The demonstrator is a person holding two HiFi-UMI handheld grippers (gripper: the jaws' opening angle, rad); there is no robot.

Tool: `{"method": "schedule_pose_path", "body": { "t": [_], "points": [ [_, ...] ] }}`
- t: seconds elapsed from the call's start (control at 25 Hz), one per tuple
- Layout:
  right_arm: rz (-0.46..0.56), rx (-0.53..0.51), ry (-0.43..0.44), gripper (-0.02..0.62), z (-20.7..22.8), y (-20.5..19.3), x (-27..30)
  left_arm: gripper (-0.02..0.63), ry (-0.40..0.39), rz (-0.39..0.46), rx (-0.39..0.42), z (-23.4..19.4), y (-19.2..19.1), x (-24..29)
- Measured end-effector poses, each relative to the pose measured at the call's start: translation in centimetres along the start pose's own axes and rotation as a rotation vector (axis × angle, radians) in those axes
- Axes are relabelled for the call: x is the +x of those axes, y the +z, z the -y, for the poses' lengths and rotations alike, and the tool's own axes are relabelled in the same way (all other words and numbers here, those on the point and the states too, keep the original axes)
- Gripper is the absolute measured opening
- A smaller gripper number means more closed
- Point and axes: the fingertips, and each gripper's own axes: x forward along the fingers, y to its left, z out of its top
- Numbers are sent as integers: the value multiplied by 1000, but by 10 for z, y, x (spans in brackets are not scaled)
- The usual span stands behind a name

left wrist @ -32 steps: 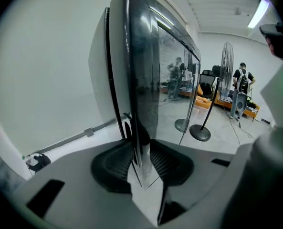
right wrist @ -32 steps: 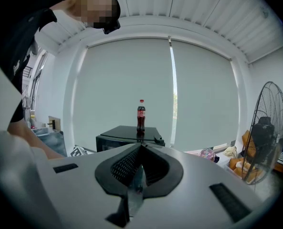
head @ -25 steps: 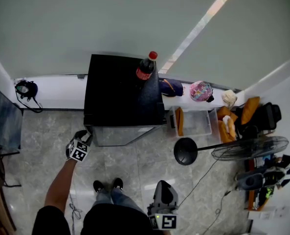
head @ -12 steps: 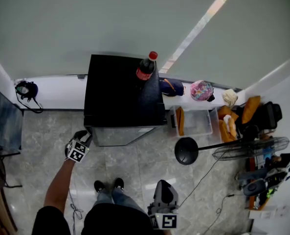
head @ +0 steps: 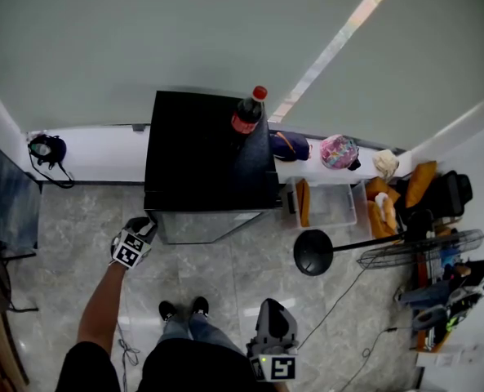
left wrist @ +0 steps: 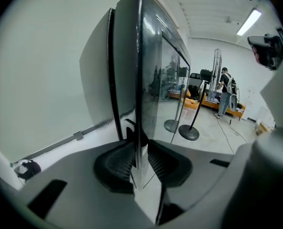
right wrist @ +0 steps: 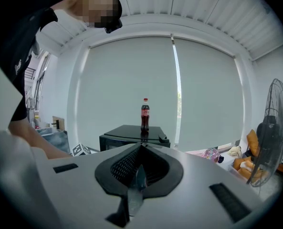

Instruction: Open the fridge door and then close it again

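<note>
Left gripper view: the glossy door (left wrist: 151, 80), a thin dark slab with mirror-like reflections, runs edge-on between the ribbed black pads (left wrist: 116, 162) of the left gripper (left wrist: 137, 149), which clamp its edge. Head view sets the boxy fridge (head: 209, 149), matte black on top, against the pale wall, with the left gripper (head: 141, 227) at its front left corner. A round-shouldered bottle (head: 246, 113) with a red cap stands on the fridge top. The right gripper (head: 273, 309), jaws together and empty, sits low by the person's body. Grey veined tiles cover the floor (head: 225, 276); a wire-caged fan (head: 421, 247) stands at the right.
</note>
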Motion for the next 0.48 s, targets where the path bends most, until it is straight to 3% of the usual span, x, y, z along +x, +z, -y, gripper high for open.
{"method": "schedule_pose_path", "body": {
  "t": [0.48],
  "points": [
    [14,-17,31,9,1,-2,-4,81,39,-27,-11,0,1,-1]
  ]
}}
